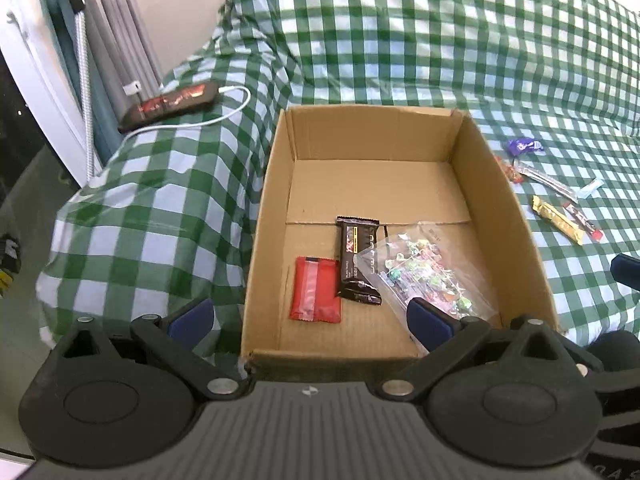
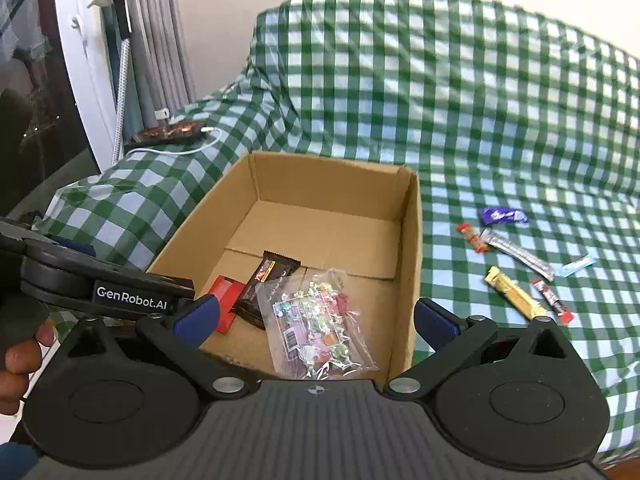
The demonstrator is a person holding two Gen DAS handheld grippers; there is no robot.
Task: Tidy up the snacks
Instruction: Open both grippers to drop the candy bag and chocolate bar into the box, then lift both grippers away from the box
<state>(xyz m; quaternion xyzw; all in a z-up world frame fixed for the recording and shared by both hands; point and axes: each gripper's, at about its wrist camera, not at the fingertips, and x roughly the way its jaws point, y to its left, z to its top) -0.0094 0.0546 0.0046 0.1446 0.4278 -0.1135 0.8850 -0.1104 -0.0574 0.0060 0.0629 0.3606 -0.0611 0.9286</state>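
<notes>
An open cardboard box (image 1: 276, 208) (image 2: 410, 240) sits on a green checked cloth. In it lie a red packet (image 1: 316, 294) (image 2: 224, 294), a black bar (image 1: 358, 260) (image 2: 264, 284) and a clear bag of coloured candies (image 1: 424, 276) (image 2: 316, 320). Right of the box lie loose snacks: a purple wrapper (image 1: 524, 146) (image 2: 502, 216), a silver stick (image 2: 520, 254), a gold bar (image 1: 556, 220) (image 2: 514, 292) and a thin red-tipped stick (image 2: 554, 302). My left gripper (image 1: 308, 320) is open over the box's near edge, empty. My right gripper (image 2: 316, 316) is open above the candy bag, empty.
A dark phone (image 1: 172, 106) (image 2: 168, 134) with a white cable (image 1: 224, 114) lies on the cloth at the far left. A window frame and radiator (image 2: 156, 40) stand behind it. A small light-blue packet (image 2: 576, 266) lies at the right.
</notes>
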